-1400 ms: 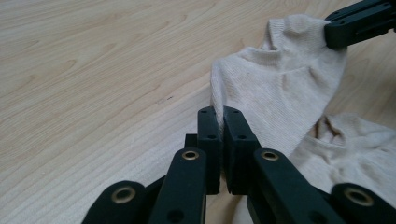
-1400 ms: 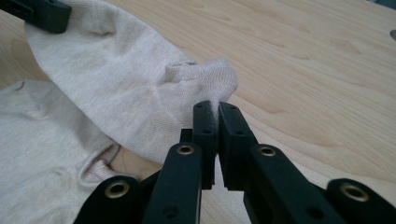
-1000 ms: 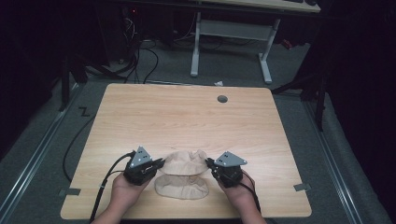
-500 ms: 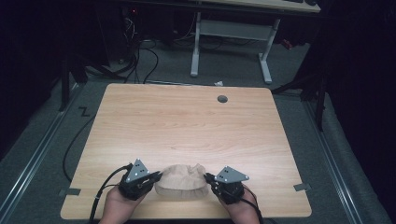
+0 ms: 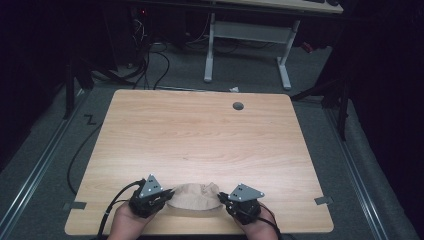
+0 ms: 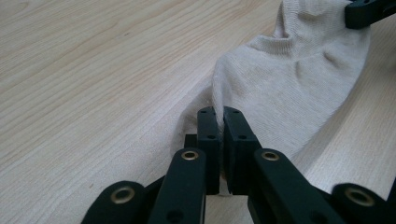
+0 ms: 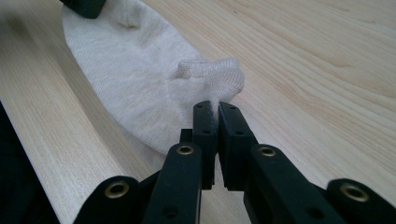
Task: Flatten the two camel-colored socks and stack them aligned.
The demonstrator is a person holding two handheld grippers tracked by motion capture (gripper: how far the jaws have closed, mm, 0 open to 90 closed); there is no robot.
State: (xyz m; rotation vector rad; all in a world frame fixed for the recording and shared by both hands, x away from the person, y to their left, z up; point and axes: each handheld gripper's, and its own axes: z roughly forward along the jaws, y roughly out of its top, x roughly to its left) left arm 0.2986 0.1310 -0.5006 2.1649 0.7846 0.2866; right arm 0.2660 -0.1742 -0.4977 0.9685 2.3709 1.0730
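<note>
A beige sock [image 5: 195, 198] lies stretched near the front edge of the wooden table [image 5: 200, 135], between my two grippers. My left gripper [image 5: 169, 194] is shut on the sock's left end. In the left gripper view the jaws [image 6: 219, 114] pinch a fold of the sock [image 6: 289, 79], and the tip of the other gripper [image 6: 369, 11] holds the far end. My right gripper [image 5: 223, 199] is shut on the sock's right end. The right gripper view shows its jaws [image 7: 215, 109] clamped on the ribbed cuff of the sock [image 7: 140, 88], which rests flat on the wood.
A round grommet hole [image 5: 238, 106] sits near the table's far edge. Beyond the table stand a white desk frame [image 5: 250, 45] and cables [image 5: 145, 60] on the dark floor. Tape marks [image 5: 74, 205] stick out at the front corners.
Both hands have pulled back toward the front edge of the table, dragging the sock with them. The sock now lies flatter and more stretched between the grippers.
</note>
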